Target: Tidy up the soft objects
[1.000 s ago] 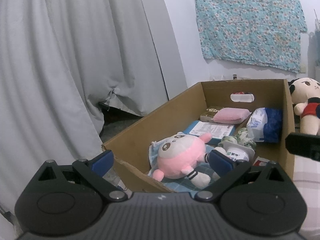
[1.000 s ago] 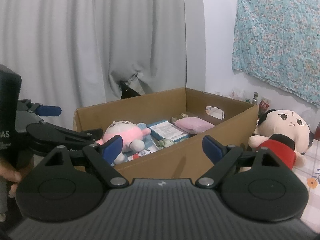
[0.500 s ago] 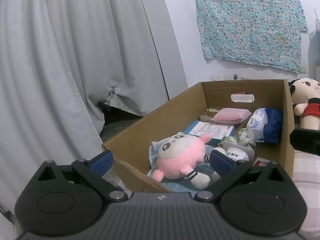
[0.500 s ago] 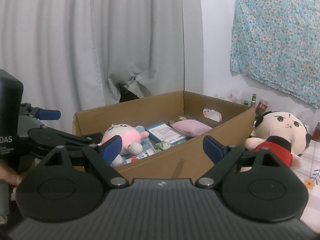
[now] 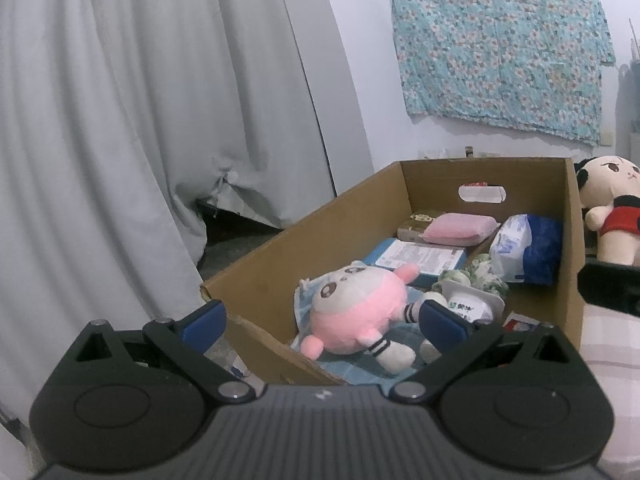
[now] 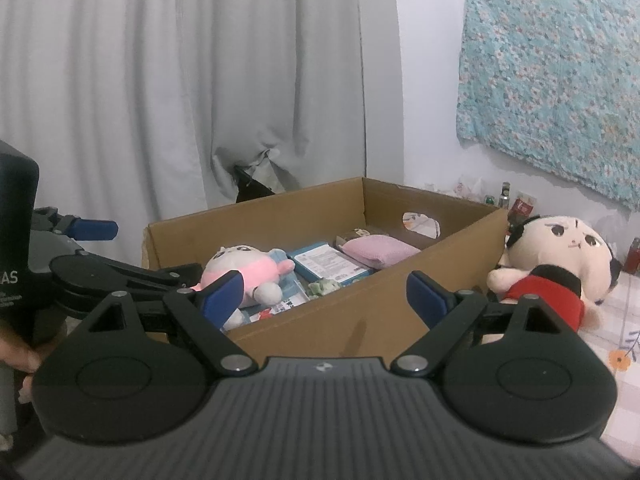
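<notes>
1. At the left of the left wrist view a pale grey curtain is seen hanging behind the open brown cardboard box.
2. The left tongs are held released, with the blue-padded fingers spread wide and nothing gripped between them.
3. A round pink-and-white plush toy with striped feet is seen lying on its side inside the box, on a blue checked cloth, at the box's near end. In this view it appears between the two left fingers but beyond them, untouched; the right-hand fingertip is seen just in front of the toy's feet.
4. Farther into the box, a flat blue-and-white printed packet, a pink rectangular sponge-like pad, a white cup with a printed foil lid and a blue-and-white plastic bag are seen.
5. In the right wrist view, the left tongs are seen at the far left, reaching toward the box's near left corner.
6. The right tongs are likewise held released and empty, in front of the box's long side wall.
7. A cream-faced, black-haired plush doll in a red top is seen sitting outside the box, just beside its right wall, on a pale floral cloth. It lies to the right of the right tongs and beyond them, untouched.
8. A turquoise floral fabric is seen hung on the white wall above.
</notes>
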`<state>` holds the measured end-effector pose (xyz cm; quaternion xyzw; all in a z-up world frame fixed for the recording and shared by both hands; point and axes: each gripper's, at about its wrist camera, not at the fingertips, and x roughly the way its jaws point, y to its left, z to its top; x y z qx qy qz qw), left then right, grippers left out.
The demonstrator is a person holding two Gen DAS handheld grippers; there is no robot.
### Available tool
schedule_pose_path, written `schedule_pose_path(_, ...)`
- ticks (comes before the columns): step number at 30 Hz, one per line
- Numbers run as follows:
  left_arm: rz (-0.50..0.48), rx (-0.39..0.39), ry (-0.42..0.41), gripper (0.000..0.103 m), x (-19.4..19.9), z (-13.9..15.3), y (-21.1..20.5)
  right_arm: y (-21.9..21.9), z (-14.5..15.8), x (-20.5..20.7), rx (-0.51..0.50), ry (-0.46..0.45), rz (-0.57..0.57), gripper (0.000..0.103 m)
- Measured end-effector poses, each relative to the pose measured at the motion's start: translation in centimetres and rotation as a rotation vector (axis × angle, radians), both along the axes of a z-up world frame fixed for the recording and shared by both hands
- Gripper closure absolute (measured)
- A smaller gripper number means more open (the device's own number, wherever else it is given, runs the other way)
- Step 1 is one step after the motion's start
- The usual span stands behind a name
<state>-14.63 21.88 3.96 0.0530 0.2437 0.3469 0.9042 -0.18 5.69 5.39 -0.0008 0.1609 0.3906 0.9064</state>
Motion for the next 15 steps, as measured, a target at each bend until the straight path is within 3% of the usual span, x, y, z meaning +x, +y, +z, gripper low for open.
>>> schedule_pose_path(15, -0.002, -0.038, -0.009, 0.000, -0.06, 0.01, -0.01, -0.59, -0.20, 0.69, 0.005, 0.020, -0.026, 0.014)
